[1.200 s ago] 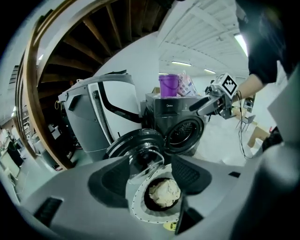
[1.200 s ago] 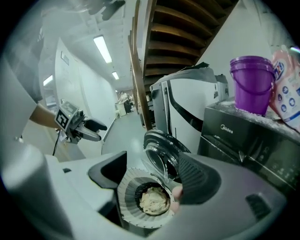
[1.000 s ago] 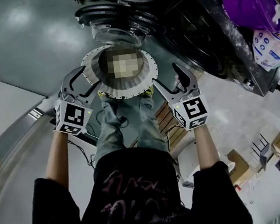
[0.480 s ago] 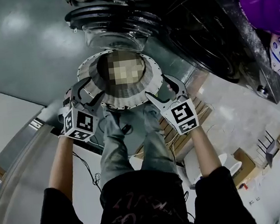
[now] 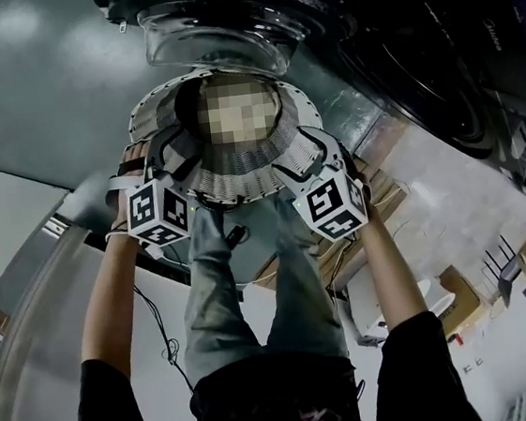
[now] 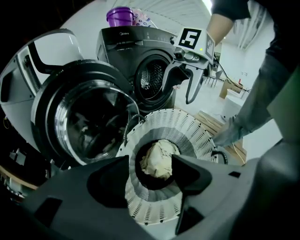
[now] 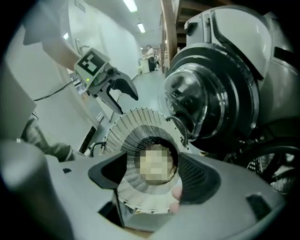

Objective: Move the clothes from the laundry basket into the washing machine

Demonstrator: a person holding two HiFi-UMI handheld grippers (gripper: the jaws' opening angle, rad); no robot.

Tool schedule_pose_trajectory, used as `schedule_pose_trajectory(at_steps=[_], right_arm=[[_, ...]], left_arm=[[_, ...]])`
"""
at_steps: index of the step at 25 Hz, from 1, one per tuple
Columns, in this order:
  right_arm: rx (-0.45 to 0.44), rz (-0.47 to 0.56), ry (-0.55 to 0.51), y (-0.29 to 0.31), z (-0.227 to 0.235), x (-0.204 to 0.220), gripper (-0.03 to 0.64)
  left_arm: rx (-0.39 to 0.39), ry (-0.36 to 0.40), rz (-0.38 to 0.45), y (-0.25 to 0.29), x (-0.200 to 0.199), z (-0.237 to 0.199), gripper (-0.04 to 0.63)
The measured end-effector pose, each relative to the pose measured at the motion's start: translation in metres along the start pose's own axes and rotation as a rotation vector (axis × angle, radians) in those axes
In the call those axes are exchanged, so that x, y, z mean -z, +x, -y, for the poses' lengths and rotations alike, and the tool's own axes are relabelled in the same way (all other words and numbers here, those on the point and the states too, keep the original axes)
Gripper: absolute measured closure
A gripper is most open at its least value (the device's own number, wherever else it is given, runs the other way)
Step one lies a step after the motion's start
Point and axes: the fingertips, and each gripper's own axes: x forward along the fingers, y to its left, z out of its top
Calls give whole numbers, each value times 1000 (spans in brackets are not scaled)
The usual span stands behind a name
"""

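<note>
A round white slatted laundry basket [image 5: 236, 174] stands on the floor below me, beside the dark washing machine [image 6: 152, 82]. A crumpled cream cloth [image 6: 157, 159] lies at its bottom; a mosaic patch covers it in the head view and the right gripper view. My left gripper [image 5: 168, 151] hangs at the basket's left rim and my right gripper [image 5: 306, 153] at its right rim. Both have their jaws apart with nothing between them. In the left gripper view the jaws [image 6: 150, 173] frame the cloth from above, apart from it. The right gripper [image 7: 152, 176] looks down into the same basket [image 7: 136, 122].
A round glass door [image 6: 89, 122] stands open right next to the basket. A purple container [image 6: 119, 16] sits on top of the dark machine. A wooden pallet [image 6: 218, 126], cables and cardboard boxes [image 5: 462, 300] lie on the floor beyond my legs.
Both grippers have come down from beside the basket's top to its rim, and the basket and the glass door look nearer. The jaws keep the same gap.
</note>
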Motion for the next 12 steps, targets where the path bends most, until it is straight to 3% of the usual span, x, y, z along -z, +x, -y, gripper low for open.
schedule_pose_trajectory(at_steps=[12], right_arm=[[-60, -154, -195, 116, -12, 59, 253]], left_arm=[[118, 132, -92, 123, 40, 33, 287]])
